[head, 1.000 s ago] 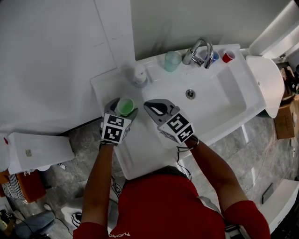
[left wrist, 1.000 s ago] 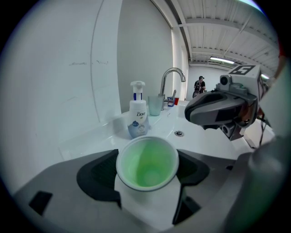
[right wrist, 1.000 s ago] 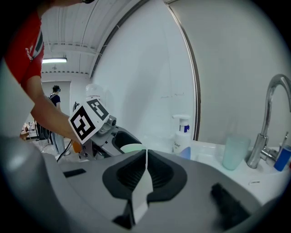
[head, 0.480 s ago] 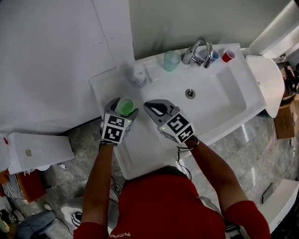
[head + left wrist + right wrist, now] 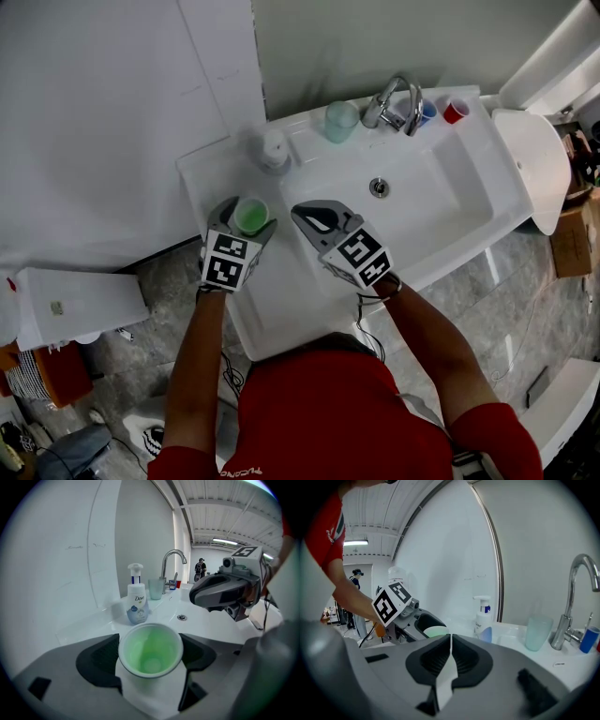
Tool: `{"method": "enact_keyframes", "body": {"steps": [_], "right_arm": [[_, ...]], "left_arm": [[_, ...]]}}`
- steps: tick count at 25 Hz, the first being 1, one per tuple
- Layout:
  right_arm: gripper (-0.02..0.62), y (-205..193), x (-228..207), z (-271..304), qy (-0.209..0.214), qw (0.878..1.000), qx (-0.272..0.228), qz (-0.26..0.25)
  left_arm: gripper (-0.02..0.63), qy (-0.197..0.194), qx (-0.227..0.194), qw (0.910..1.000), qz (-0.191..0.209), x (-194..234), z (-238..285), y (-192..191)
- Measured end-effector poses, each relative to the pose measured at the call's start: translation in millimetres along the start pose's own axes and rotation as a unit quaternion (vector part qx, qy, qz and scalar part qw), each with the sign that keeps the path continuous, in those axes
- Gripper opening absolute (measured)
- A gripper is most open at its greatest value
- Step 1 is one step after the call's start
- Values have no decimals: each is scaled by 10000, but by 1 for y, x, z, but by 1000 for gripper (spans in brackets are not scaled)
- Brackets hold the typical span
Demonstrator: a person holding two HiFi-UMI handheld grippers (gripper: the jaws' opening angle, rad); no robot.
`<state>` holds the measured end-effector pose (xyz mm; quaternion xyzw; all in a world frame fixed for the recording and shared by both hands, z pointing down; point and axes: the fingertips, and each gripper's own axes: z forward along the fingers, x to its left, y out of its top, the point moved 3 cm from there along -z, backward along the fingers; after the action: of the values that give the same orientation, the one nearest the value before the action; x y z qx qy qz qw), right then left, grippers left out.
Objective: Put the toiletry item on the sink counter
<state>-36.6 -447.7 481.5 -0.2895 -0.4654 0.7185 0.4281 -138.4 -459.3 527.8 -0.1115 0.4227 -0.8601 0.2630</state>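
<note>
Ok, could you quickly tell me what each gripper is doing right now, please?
Left gripper: closed on the green cup.
Right gripper: closed, holding nothing.

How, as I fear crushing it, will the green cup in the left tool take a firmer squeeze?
The green cup looks thin-walled and empty, so probably light and apt to buckle under pressure. Its base looks narrower than its rim, so it may tip easily.

Green cup (image 5: pixel 250 216), white sink counter (image 5: pixel 211 173), pale teal tumbler (image 5: pixel 341 121)
</note>
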Motion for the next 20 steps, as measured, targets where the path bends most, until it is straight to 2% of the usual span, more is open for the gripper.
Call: {"method": "enact_keyframes", "body": {"steps": [14,17,20], "right_arm": [[31,-2,-1,-4,133,9998,-157,76],[31,1,2,-7,199,9995,-241,105],[31,9,7,-12,288,9987,-403,127]], "left_arm": [[374,59,-403,9990,-200,-6,-27,5],[374,71,-619,9975,-321,-11,-40,11],[373,124,-1027,9933,-522,-17,-61,23]]}}
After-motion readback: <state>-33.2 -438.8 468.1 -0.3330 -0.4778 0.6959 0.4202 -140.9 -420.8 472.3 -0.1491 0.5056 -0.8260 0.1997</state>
